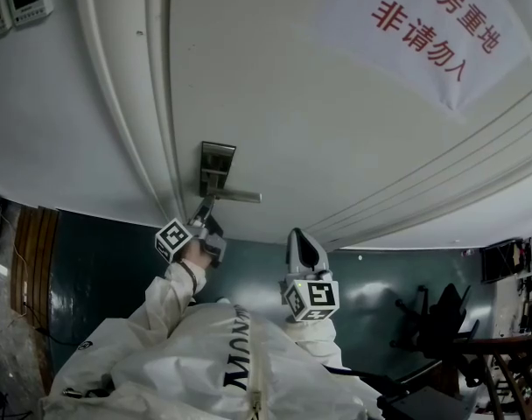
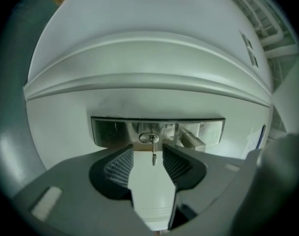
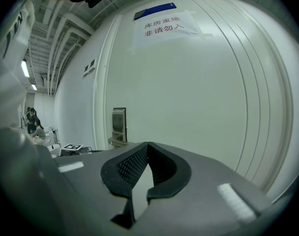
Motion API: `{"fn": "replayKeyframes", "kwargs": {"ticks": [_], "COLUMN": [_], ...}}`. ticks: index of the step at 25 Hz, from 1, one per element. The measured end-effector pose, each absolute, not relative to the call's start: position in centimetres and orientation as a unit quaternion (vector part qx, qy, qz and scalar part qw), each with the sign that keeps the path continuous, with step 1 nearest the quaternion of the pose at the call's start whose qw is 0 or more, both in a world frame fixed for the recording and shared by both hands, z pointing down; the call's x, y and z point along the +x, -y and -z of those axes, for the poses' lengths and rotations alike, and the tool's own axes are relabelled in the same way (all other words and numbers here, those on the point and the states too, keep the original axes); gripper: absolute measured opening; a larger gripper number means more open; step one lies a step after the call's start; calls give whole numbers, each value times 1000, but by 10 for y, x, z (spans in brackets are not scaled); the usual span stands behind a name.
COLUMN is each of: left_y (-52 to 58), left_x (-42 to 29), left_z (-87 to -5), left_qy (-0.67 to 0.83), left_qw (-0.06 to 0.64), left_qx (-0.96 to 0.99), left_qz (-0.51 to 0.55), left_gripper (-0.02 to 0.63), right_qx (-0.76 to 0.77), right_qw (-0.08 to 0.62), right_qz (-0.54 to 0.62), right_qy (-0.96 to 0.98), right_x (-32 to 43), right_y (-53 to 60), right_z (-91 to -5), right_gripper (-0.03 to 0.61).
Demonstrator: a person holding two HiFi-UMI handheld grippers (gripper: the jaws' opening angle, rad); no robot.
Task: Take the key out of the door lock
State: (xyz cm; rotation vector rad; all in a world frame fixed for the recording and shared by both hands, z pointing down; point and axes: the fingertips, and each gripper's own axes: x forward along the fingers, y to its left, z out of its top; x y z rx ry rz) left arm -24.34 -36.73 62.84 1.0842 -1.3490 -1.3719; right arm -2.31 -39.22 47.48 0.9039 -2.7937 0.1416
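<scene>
Two ridged pads (image 2: 121, 163) of the left gripper (image 2: 147, 148) stand apart. The key (image 2: 153, 154) hangs in the gap between their tips, and neither pad presses on it. Its head sits in the keyhole just beyond the tips, in the metal lock plate (image 2: 110, 132). The door handle (image 2: 191, 140) juts out just right of the right pad. The right gripper (image 3: 147, 145) has its fingertips closed together with nothing between them, held off the door (image 3: 198, 107), the lock well left of its tips.

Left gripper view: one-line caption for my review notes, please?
Open left hand-held gripper brackets the key in the door lock plate, not yet gripping it.
</scene>
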Motion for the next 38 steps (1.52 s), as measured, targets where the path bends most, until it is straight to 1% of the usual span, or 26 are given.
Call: {"fn": "replayKeyframes", "kwargs": {"ticks": [12, 20, 31, 38], "left_y": [386, 389, 387, 371], "left_x": [-248, -251, -250, -234], "left_z": [-631, -621, -618, -621], "left_qy": [547, 554, 565, 570], "left_qw": [450, 441, 441, 435], "left_qx": [435, 438, 445, 462], "left_qz": [556, 554, 538, 522], "left_gripper": [161, 26, 23, 21], "right_qx": [322, 321, 321, 325], "right_qw": [102, 99, 99, 97], "right_qz": [-55, -60, -68, -70], "right_qy": [940, 940, 939, 938], "right_x": [-9, -7, -2, 6], "right_y": [399, 398, 390, 387], "right_z": [-478, -478, -482, -482], "right_gripper": [-8, -8, -8, -8]}}
